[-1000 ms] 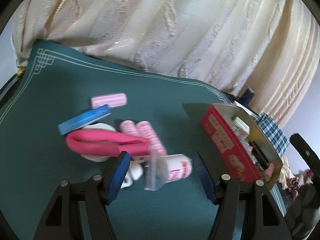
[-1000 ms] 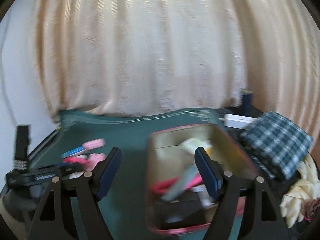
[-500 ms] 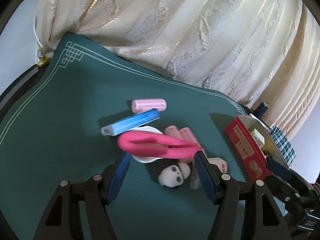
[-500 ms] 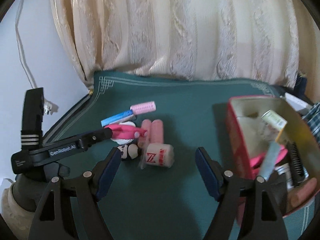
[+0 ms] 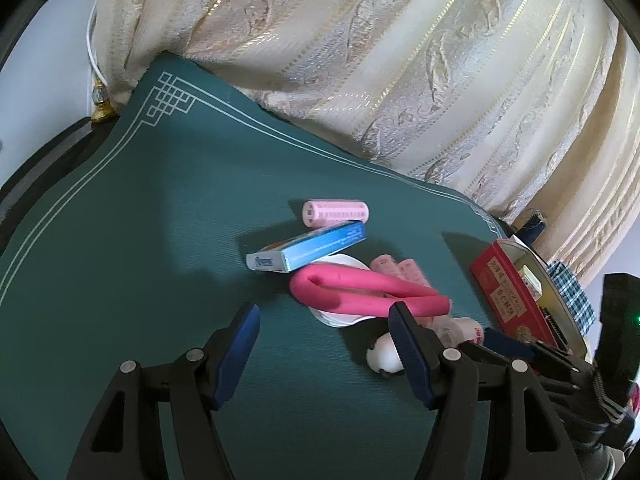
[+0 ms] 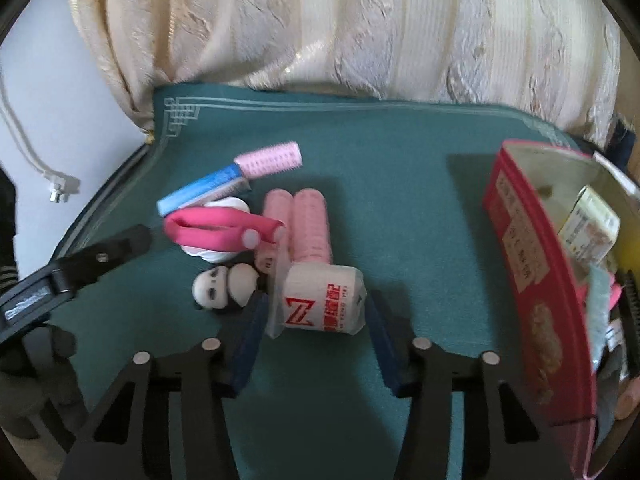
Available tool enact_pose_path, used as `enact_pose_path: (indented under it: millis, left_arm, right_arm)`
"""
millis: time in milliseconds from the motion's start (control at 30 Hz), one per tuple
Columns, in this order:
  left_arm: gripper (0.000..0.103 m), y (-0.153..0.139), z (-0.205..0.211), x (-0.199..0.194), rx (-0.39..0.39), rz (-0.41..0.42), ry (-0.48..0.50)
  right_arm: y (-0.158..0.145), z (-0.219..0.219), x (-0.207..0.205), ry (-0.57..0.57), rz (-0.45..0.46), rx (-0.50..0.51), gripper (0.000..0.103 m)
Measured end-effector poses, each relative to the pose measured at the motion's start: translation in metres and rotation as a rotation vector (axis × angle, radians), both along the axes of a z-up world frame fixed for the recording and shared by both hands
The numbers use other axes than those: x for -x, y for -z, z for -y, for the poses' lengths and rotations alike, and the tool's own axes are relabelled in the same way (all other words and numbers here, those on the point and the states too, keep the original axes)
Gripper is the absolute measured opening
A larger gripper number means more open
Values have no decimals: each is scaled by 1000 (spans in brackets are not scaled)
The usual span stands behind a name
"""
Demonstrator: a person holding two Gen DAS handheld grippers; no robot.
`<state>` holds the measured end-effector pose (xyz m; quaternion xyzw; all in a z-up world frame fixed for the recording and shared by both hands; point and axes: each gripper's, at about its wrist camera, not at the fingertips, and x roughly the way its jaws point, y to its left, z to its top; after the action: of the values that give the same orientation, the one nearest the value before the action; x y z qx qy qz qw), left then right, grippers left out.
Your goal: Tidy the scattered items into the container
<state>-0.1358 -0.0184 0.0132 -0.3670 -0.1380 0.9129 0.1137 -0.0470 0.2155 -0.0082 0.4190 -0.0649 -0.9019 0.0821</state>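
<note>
Since the earlier frames, the right gripper (image 6: 314,318) is coming away from the red tin (image 6: 532,280) and down to the heap on the green mat (image 6: 400,208), and its jaws have just been closing. The white wrapped roll with the red letter Z (image 6: 324,300) is now lying between its blue pads; the pads are standing close on both sides of it, but I cannot tell if they are already pressing it. The left gripper (image 5: 324,354) is sliding sideways over the mat; its jaws are standing at a medium width with nothing between them.

The scattered things are lying together near the middle of the mat. The bent pink foam strip (image 5: 360,286) is resting on a white round pad (image 5: 340,318). Just behind it the blue box (image 5: 312,248) is lying, and a pink hair roller (image 5: 335,213) is just beyond the box. Two more pink rollers (image 6: 304,224) are lying side by side next to the strip. The small panda figure (image 6: 218,286) is lying near the roll. The red tin is standing at the right edge of the mat, already holding several items.
</note>
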Motion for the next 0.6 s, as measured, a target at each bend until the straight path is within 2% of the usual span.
enact_pose_path:
  millis: [100, 367, 600]
  left_arm:
    - [68, -3, 1, 3, 30, -1, 9]
    - [69, -14, -9, 19, 65, -12, 55]
    - [69, -16, -28, 46, 180, -29, 95]
  right_arm:
    - [6, -1, 2, -4, 5, 16, 47]
    - [7, -2, 2, -14, -11, 17, 45]
    - [10, -5, 1, -20, -9, 38, 45]
